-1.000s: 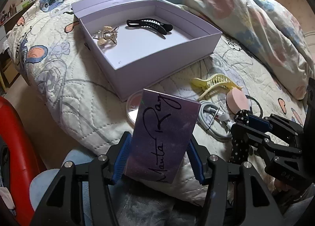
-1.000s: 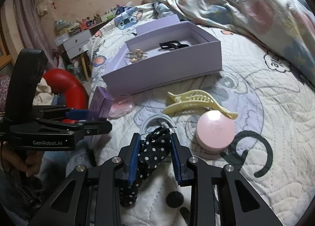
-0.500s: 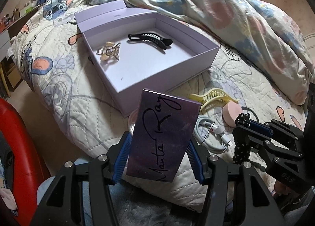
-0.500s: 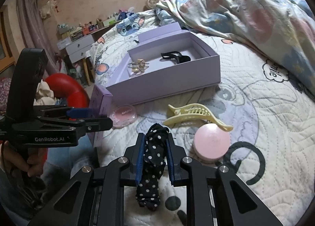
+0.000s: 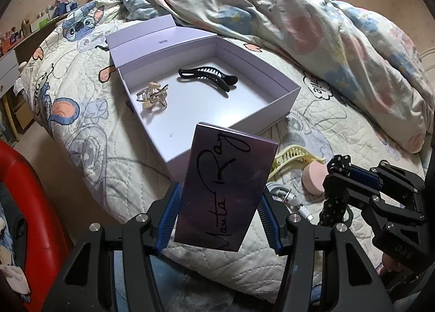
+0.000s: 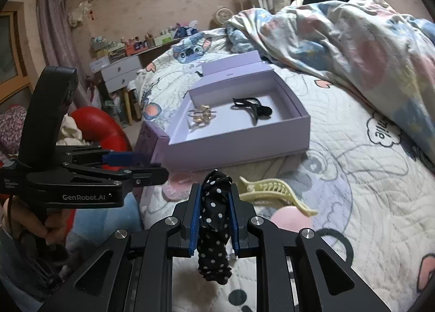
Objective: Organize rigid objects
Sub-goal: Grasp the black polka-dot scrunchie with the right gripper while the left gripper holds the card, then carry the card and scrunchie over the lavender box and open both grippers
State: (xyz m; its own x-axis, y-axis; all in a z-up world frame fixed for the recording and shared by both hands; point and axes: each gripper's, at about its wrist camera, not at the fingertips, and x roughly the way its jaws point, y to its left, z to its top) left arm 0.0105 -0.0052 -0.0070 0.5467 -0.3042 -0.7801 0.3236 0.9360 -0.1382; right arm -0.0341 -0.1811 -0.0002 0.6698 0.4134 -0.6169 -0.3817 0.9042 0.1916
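Two wrist views, shared lavender box (image 5: 282, 105)

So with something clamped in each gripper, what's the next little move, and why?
Probably carry the left gripper forward over the open lilac box and set its purple card box inside; two hair clips already lie there, and it is clamped clear of the bed.

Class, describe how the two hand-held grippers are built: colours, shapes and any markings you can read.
Each hand-held gripper is a black angular frame with triangular cut-outs and silver bolt heads. The left one and the right one carry ribbed blue pads on their fingers. Seen from the right wrist, the left gripper's side reads "GenRobot.AI" in white and has an upright black handle.
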